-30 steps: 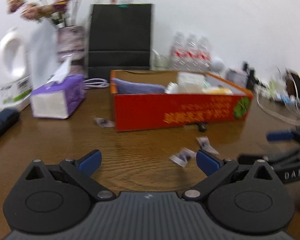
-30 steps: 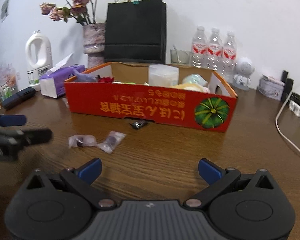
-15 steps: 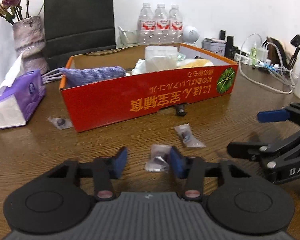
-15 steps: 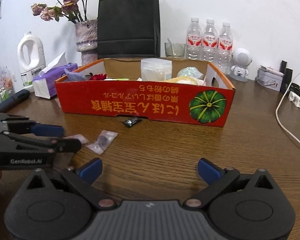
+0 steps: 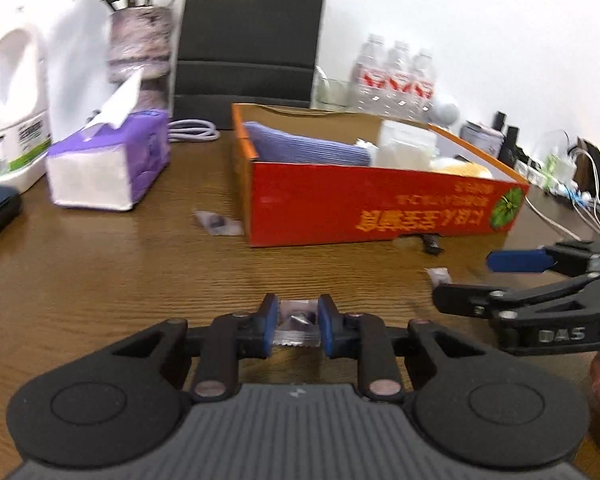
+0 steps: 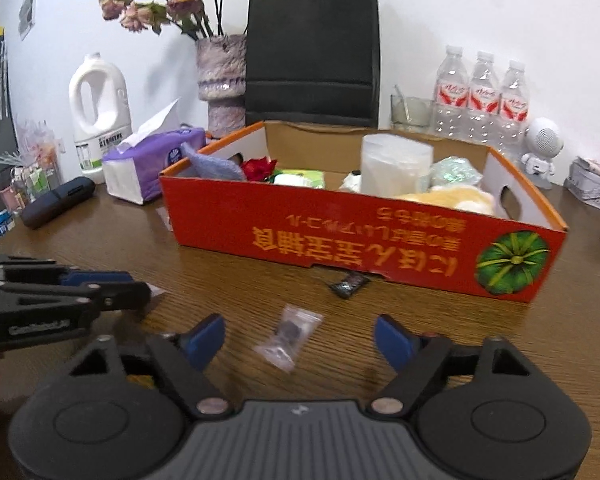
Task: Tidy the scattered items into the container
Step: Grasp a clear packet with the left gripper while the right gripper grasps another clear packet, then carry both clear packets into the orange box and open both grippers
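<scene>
The red cardboard box stands mid-table and holds a purple cloth, a clear tub and other items. My left gripper is shut on a small clear packet just above the wood. It also shows in the right wrist view as the left gripper at the left edge. My right gripper straddles a second clear packet lying flat. Its jaws are closing and the pads stand apart from the packet. A dark wrapper lies at the box's front wall. Another packet lies by the box's left corner.
A purple tissue box, white jug, flower vase and black paper bag line the back left. Water bottles, a small white figure and cables stand at the back right. A black case lies at the left.
My left gripper has shut on the clear packet and swung left. My right gripper has moved forward over the second packet, and its jaws have narrowed.
</scene>
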A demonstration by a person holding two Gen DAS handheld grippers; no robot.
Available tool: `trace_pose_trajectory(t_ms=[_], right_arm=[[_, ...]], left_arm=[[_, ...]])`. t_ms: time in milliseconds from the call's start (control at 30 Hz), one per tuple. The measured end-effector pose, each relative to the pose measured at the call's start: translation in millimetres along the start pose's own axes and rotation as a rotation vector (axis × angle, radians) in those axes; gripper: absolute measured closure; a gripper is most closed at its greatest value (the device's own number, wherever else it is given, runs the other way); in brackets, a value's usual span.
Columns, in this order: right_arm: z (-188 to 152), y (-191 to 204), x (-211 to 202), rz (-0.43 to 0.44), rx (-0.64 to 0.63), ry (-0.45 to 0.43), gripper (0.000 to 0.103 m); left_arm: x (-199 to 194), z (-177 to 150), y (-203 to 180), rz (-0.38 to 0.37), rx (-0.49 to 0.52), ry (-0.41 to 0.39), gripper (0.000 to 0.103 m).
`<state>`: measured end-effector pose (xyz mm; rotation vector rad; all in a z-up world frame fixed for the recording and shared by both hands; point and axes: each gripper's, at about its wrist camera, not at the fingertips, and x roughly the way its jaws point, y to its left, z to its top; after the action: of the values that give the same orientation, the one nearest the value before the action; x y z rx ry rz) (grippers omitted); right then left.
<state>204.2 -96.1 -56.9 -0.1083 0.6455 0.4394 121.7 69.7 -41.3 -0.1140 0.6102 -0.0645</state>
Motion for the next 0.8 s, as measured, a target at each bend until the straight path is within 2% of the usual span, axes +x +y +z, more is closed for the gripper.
trace_pose_trajectory(t_ms=[67,167,367,600,800], right_arm=[[0,4,7,-0.019,0.001,0.023,0.05],[-2,9,9,-0.027,-0.012,0.025,0.06],[-5,9,4,0.01,-0.022,0.022,0.084],[-13,-13,-12,0.012,0.023,-0.01,0.09],[-30,-41,-45,-0.009,0.089,-0.054,0.09]], left_arm=[[-1,0,5,-0.002,-0.021,0.0,0.08],[-2,0,9,-0.01,-0.044,0.004,0.08],[-3,-2,14,-0.006,-0.072,-0.003,0.08],[-4,-2,14,-0.006,-0.083,0.006,0.08],[-15,-7,8,0.004,-0.082,-0.038,0.08]])
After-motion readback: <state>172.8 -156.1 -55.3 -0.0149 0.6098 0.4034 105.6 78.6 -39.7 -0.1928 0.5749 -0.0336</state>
